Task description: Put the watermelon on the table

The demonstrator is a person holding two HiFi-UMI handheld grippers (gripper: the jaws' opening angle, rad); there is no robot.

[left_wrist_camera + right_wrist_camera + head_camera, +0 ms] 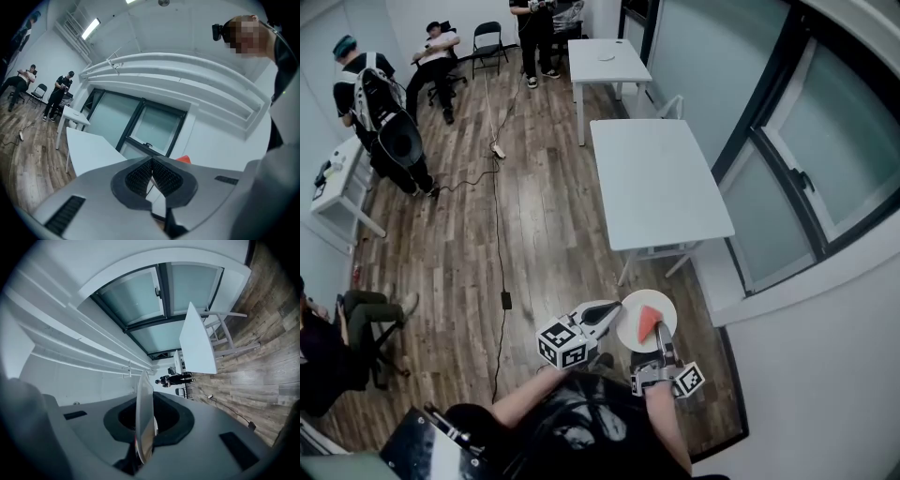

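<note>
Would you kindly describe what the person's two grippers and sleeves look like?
Both the left gripper and the right gripper have pale grey, wedge-shaped jaws lined with black ribbed pads. Each carries a white cube printed with black square markers. The person wears a dark top; the forearms are uncovered.

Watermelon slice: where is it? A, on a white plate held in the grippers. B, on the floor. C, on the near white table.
A: the watermelon slice lies on the white plate, whose rim the right gripper grips.
</note>
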